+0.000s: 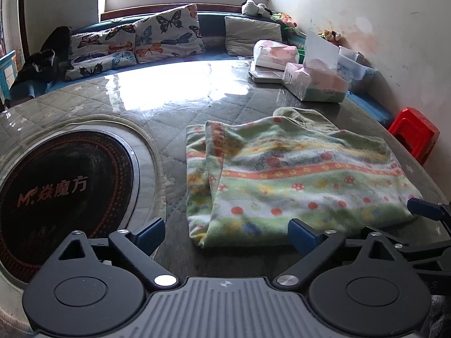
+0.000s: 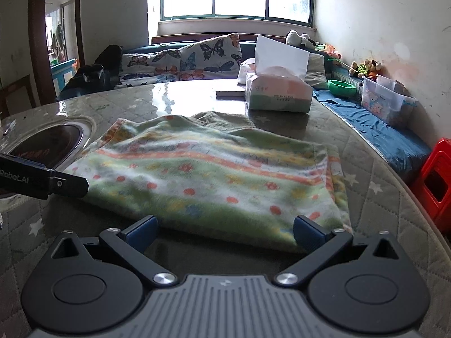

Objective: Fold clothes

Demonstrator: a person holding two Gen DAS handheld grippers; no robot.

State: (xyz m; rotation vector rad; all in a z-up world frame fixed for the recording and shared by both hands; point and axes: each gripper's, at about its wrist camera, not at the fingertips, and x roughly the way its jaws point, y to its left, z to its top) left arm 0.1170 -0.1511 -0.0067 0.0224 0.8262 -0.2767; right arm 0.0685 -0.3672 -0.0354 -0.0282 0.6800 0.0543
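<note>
While both my grippers hang wide and released over the quilted table [image 1: 180,143], the folded flowered garment [image 1: 282,174] lies flat just ahead of them, gripped by neither. My left gripper [image 1: 227,235] has only the garment's near left corner between its fingers; my right gripper [image 2: 225,232] faces its near edge squarely. Only the left view shows the whole round black hotplate [image 1: 64,188] left of my jaws. Only the right view shows the green bowl [image 2: 342,88] beyond the tissue box [image 2: 277,93].
</note>
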